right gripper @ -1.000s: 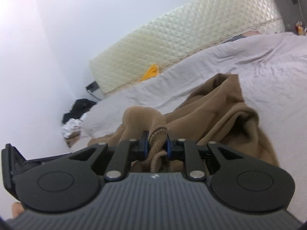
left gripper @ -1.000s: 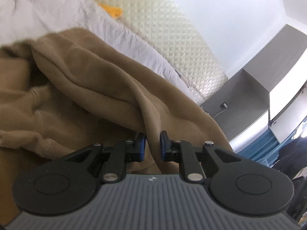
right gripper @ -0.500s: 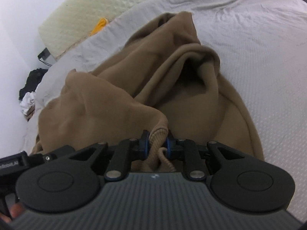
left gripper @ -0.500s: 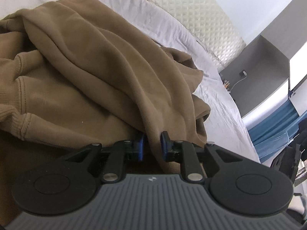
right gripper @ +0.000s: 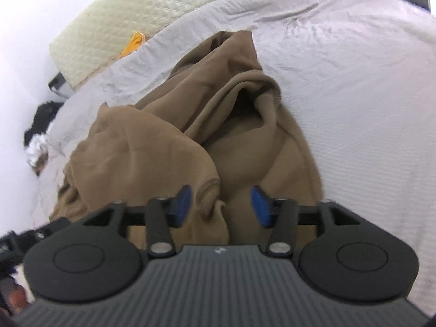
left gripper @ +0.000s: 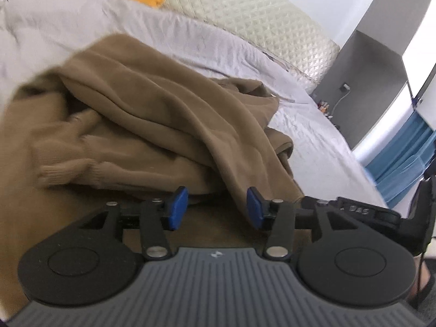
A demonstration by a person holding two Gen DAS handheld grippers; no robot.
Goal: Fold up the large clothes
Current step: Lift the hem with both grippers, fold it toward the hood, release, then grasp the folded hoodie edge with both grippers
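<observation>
A brown sweatshirt [left gripper: 152,120] lies bunched in loose folds on the white bed sheet [left gripper: 308,133]. It also shows in the right wrist view [right gripper: 190,141], with a ribbed cuff [right gripper: 208,192] near the fingers. My left gripper [left gripper: 216,208] is open, its blue pads apart, with a fold of the brown fabric lying between them. My right gripper [right gripper: 220,204] is open too, with the ribbed cuff loose between its pads. The right gripper's body shows at the right edge of the left wrist view [left gripper: 395,212].
A quilted cream headboard [left gripper: 259,19] runs along the far side of the bed. A yellow item [right gripper: 133,44] lies by the headboard. A grey cabinet [left gripper: 373,81] and blue curtain [left gripper: 403,158] stand at the right. Dark and white clothes [right gripper: 41,133] lie heaped beside the bed at the left.
Both grippers were shut on the brown fabric and have opened, letting go of it. The sweatshirt has dropped onto the bed.
</observation>
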